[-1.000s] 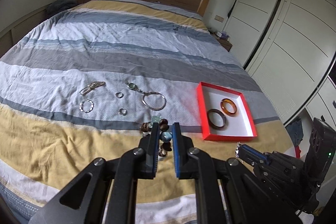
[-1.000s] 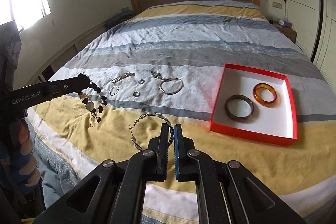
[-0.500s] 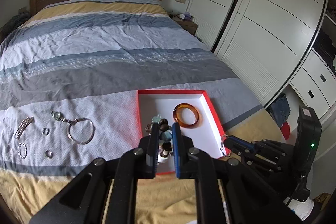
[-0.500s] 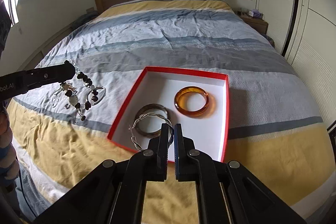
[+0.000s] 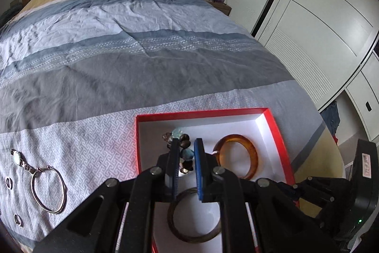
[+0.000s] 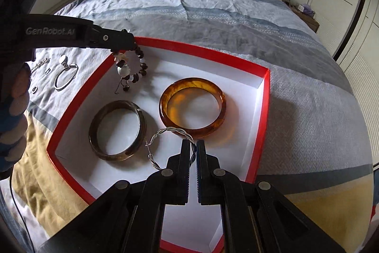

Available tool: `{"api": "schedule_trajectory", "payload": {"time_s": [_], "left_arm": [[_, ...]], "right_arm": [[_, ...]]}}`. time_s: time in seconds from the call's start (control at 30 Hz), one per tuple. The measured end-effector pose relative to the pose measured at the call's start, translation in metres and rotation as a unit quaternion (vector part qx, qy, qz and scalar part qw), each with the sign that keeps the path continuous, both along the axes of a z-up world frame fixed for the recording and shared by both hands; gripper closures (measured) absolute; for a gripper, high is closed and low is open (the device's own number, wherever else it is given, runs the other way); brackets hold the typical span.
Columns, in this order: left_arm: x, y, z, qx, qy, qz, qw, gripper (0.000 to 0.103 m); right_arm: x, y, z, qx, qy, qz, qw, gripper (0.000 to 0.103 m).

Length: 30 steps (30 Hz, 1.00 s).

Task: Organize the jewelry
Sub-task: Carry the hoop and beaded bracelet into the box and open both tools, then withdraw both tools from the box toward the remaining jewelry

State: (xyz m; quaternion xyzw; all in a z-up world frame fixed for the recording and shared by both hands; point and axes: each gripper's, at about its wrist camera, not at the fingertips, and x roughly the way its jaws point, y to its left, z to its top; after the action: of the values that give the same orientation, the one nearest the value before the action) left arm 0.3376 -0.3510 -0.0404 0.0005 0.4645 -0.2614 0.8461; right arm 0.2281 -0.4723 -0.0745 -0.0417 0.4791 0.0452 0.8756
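A red box (image 6: 265, 96) with a white inside lies on the bed and holds an amber bangle (image 6: 191, 107) and a dark brown bangle (image 6: 117, 130). My left gripper (image 5: 186, 146) is shut on a beaded bracelet (image 5: 181, 142) of dark and pale beads, which hangs over the box's far left corner (image 6: 130, 70). My right gripper (image 6: 193, 146) is shut on a twisted silver bracelet (image 6: 161, 141) that dangles above the box between the two bangles. In the left wrist view the red box (image 5: 276, 132) shows the amber bangle (image 5: 236, 155) and the brown bangle (image 5: 193, 217).
Left of the box on the striped bedcover lie a silver bangle (image 5: 48, 189), a small watch (image 5: 20, 159) and two rings (image 5: 8, 181), (image 5: 17, 225). White wardrobe doors (image 5: 319, 16) stand on the right. A person's hand (image 6: 11, 110) holds the left gripper's handle.
Both grippers have moved from over the bedcover to above the red box and come lower, each carrying its bracelet. The box and bangles fill much more of both views.
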Motion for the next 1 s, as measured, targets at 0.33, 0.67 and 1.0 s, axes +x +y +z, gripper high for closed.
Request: {"api": "schedule_trajectory", "payload": {"time_s": [0.33,0.67,1.0], "left_arm": [[0.006,0.008,-0.040,0.032,0.025,0.016,0.9990,0.091],[-0.001,0.008,-0.026,0.021,0.031,0.008,0.9993,0.078],[-0.031,0.030,0.028,-0.006,0.011,0.002,0.9999,0.073]], "right_arm": [[0.000,0.005,-0.014,-0.018,0.016,0.011,1.000,0.098],[-0.011,0.001,-0.003,-0.017,0.014,-0.009,1.000,0.089],[-0.051,0.000,0.034,0.001,-0.011,-0.038,0.999,0.084]]}}
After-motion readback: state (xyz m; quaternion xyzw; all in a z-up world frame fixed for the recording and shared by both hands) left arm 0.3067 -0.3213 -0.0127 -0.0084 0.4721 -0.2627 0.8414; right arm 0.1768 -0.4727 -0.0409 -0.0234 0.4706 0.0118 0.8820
